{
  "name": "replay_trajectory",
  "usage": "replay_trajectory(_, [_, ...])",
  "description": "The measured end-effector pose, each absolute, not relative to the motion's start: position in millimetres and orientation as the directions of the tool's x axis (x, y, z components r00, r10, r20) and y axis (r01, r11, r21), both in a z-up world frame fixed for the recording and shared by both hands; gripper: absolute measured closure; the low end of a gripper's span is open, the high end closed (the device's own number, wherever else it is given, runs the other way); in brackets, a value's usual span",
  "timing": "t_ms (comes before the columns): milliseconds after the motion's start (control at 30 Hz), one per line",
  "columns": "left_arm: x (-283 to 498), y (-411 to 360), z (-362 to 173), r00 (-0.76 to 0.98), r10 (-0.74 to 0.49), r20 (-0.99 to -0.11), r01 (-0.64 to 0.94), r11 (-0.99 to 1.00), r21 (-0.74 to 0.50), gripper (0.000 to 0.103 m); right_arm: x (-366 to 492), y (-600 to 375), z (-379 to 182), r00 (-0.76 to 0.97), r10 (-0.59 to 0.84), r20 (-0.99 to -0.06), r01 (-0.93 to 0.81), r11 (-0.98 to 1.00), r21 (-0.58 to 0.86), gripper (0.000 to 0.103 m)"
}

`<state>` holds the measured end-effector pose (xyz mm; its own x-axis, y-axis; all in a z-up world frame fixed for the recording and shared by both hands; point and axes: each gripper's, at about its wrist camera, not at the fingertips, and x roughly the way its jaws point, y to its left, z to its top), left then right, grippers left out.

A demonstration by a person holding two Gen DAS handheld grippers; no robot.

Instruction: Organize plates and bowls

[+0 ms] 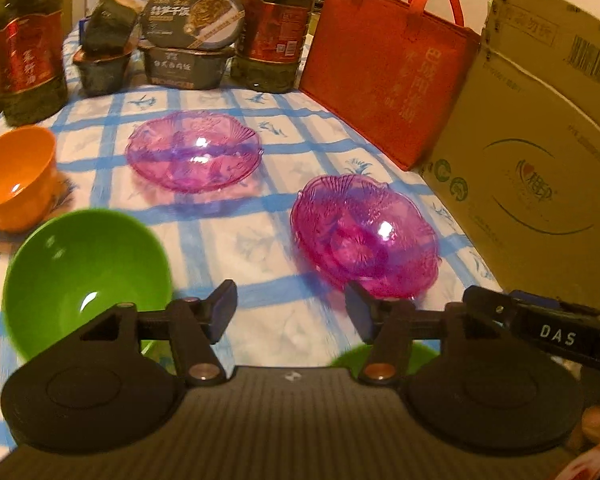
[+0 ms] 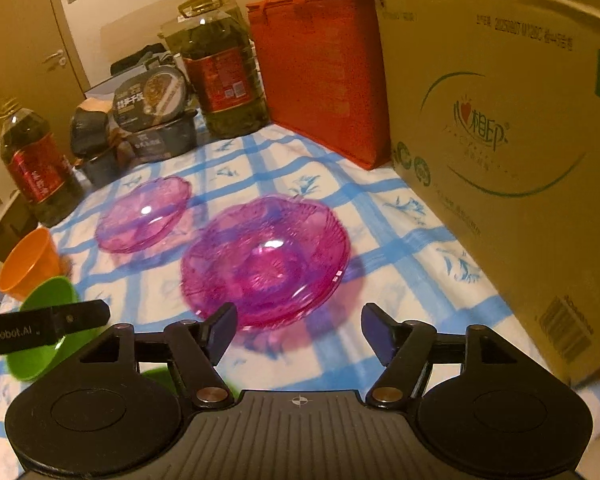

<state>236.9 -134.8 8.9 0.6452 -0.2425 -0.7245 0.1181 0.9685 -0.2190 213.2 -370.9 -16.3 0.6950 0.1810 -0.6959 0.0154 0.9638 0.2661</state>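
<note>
Two clear pink plates lie on the blue-checked tablecloth: a far one and a near stack that looks like more than one plate. A green bowl sits at the left, an orange bowl behind it. A second green bowl shows under the left gripper. My left gripper is open and empty, just short of the near stack. My right gripper is open and empty, right in front of the near stack.
A large cardboard box and a red tote bag wall off the right side. Oil bottles and dark food boxes stand along the back. The tablecloth covers the table.
</note>
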Motion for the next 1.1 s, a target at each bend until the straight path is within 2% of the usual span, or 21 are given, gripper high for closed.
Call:
replay_trajectory(67, [226, -129, 11, 0.647, -0.243, -0.723, 0.105, 0.967, -0.231, 0.04, 206, -365, -15, 0.69, 0.189, -0.699, 0.011, 0.962, 0.271, 0.033])
replay_trajectory(400, [188, -101, 14, 0.651, -0.222, -0.726, 0.044, 0.966, -0.256, 0.037, 175, -342, -11, 0.664, 0.212, -0.717, -0.013, 0.962, 0.272, 0.033])
replay_trajectory(733, [162, -86, 20, 0.685, -0.163, -0.71, 0.035, 0.981, -0.192, 0.036, 160, -318, -8, 0.652, 0.235, -0.72, -0.059, 0.963, 0.261, 0.033])
replay_trajectory(1100, [158, -68, 25, 0.682, -0.182, -0.709, 0.003, 0.969, -0.245, 0.032, 158, -306, -5, 0.647, 0.246, -0.722, -0.083, 0.964, 0.254, 0.033])
